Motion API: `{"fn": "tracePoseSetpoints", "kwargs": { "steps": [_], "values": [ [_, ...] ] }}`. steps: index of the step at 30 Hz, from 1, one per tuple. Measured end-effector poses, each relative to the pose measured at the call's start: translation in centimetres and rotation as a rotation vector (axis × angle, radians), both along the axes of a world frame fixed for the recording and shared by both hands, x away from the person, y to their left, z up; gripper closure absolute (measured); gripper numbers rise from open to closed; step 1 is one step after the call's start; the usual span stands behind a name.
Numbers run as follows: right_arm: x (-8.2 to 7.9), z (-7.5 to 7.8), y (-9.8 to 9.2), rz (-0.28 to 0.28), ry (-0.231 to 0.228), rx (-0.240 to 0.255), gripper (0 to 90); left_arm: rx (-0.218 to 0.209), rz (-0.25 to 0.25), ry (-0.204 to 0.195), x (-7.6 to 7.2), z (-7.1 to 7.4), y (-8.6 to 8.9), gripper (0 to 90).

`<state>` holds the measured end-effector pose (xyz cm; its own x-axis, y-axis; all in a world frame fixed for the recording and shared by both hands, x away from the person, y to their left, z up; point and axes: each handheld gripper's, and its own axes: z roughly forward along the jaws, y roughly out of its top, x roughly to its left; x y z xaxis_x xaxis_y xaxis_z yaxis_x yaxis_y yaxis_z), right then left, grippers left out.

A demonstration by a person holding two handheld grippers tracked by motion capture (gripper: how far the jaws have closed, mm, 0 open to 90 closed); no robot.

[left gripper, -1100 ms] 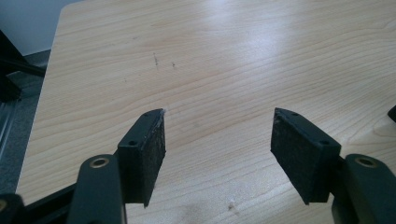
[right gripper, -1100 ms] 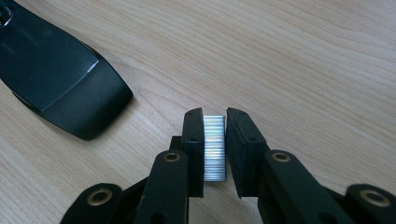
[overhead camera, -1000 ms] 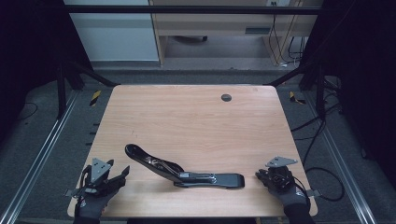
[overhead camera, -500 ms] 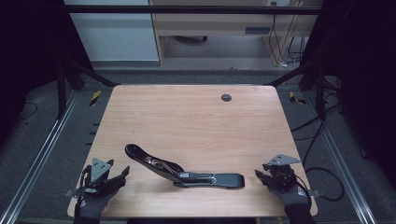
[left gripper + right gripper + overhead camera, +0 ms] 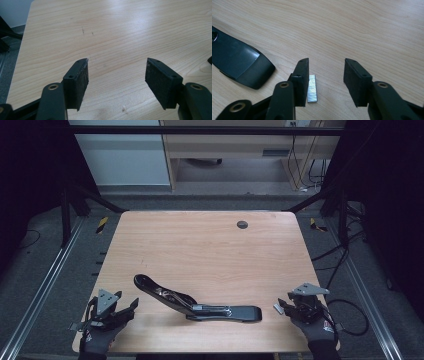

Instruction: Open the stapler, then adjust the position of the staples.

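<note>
At about five o'clock on the light wooden table (image 5: 200,250), the right gripper (image 5: 290,308) hangs with its jaws released and nothing pinched between them. They have just been opening. A small silver strip of staples (image 5: 312,88) lies flat on the wood just below, close against the inner face of the left-hand pad (image 5: 302,81) in the right gripper view; whether it touches that pad cannot be told. In the high view the strip (image 5: 278,308) sits at the gripper's nine o'clock.

At seven o'clock the left gripper (image 5: 126,307) also stands open over bare wood, empty between its pads (image 5: 81,83).

Between the two lies a black stapler, swung open (image 5: 200,302) — its arm points to ten o'clock, its base to three o'clock, ending near the staples but apart from them. Its rounded black end (image 5: 244,66) shows at ten o'clock in the right gripper view. Nothing blocks either gripper's path to it. A small dark round grommet (image 5: 242,224) sits at one o'clock, well apart.

Against the earlier frames, the right gripper sits slightly higher; the stapler and left gripper have not shifted.
</note>
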<state>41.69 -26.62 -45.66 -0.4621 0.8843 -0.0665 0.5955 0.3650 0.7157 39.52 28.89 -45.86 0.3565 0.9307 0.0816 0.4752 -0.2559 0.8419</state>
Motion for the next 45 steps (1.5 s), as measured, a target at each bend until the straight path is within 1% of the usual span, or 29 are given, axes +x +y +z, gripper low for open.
{"fn": "tracePoseSetpoints", "kwargs": {
  "steps": [3,4,5,6,8,11,12,13,16,22,24,26,29,31,32,33,34,35,36,37,38,40,41,45],
  "values": [
    [-0.1,0.2,0.1,0.016,-0.004,-0.005,58.5,-0.003,-0.001,0.003,0.1,0.0,0.0,34.6],
    [0.0,0.2,0.1,0.036,-0.003,-0.014,58.2,-0.004,-0.002,0.003,0.1,0.0,0.0,34.6],
    [-0.1,0.3,0.3,0.030,0.005,-0.013,59.1,-0.004,-0.003,0.003,0.1,0.0,0.0,34.6],
    [0.0,0.2,0.3,0.048,0.010,-0.012,61.0,-0.003,-0.003,0.002,0.1,0.0,0.0,34.6],
    [0.0,0.1,0.5,0.060,0.007,-0.043,61.1,-0.002,-0.003,0.003,0.1,0.0,0.0,34.5],
    [0.3,-0.1,0.7,0.068,0.037,-0.059,62.0,0.004,-0.005,0.005,0.1,0.0,0.0,34.5],
    [0.4,-0.1,0.8,0.068,0.054,-0.059,63.1,0.005,-0.006,0.005,0.1,0.0,0.0,34.4],
    [0.5,-0.2,0.8,0.071,0.050,-0.071,63.8,0.006,-0.005,0.005,0.1,0.0,-0.1,34.4],
    [0.6,-0.2,1.0,0.069,0.081,-0.080,63.6,0.012,-0.007,0.008,0.1,0.0,-0.1,34.2],
    [0.7,-0.3,1.1,0.095,0.098,-0.117,64.7,0.012,-0.010,0.011,0.2,-0.1,-0.1,33.9],
    [0.8,-0.2,1.2,0.090,0.108,-0.114,63.2,0.012,-0.009,0.013,0.2,-0.1,-0.1,33.9],
    [1.0,-0.1,1.2,0.081,0.130,-0.115,61.9,0.012,-0.010,0.012,0.2,-0.1,-0.1,33.9],
    [1.0,-0.3,1.2,0.074,0.143,-0.110,63.0,0.016,-0.010,0.012,0.1,-0.1,-0.2,33.9],
    [1.0,-0.3,1.3,0.076,0.151,-0.116,63.9,0.022,-0.010,0.010,0.1,-0.1,-0.3,33.9],
    [1.0,-0.4,1.2,0.083,0.146,-0.129,64.4,0.026,-0.011,0.010,0.1,-0.1,-0.3,33.9],
    [1.0,-0.3,1.3,0.079,0.156,-0.129,65.0,0.026,-0.011,0.010,0.1,-0.1,-0.3,33.9],
    [1.0,-0.5,1.4,0.079,0.152,-0.130,65.3,0.028,-0.012,0.010,0.1,-0.1,-0.3,33.9],
    [1.0,-0.5,1.5,0.073,0.165,-0.124,66.0,0.027,-0.012,0.010,0.1,-0.1,-0.3,33.9],
    [1.1,-0.7,1.5,0.077,0.163,-0.129,66.4,0.026,-0.011,0.012,0.1,-0.1,-0.3,33.9],
    [1.2,-0.8,1.6,0.078,0.177,-0.126,67.2,0.025,-0.011,0.012,0.1,-0.1,-0.3,33.9],
    [1.2,-0.9,1.7,0.079,0.179,-0.135,67.6,0.025,-0.011,0.013,0.1,-0.1,-0.3,33.9],
    [1.4,-1.1,1.8,0.068,0.194,-0.122,68.9,0.028,-0.012,0.015,0.2,-0.1,-0.3,33.9],
    [1.5,-1.1,1.8,0.065,0.195,-0.127,69.5,0.028,-0.012,0.014,0.2,-0.1,-0.3,33.9],
    [1.8,-1.2,1.7,0.051,0.205,-0.111,71.2,0.030,-0.015,0.014,0.1,-0.1,-0.4,33.9]
  ]
}}
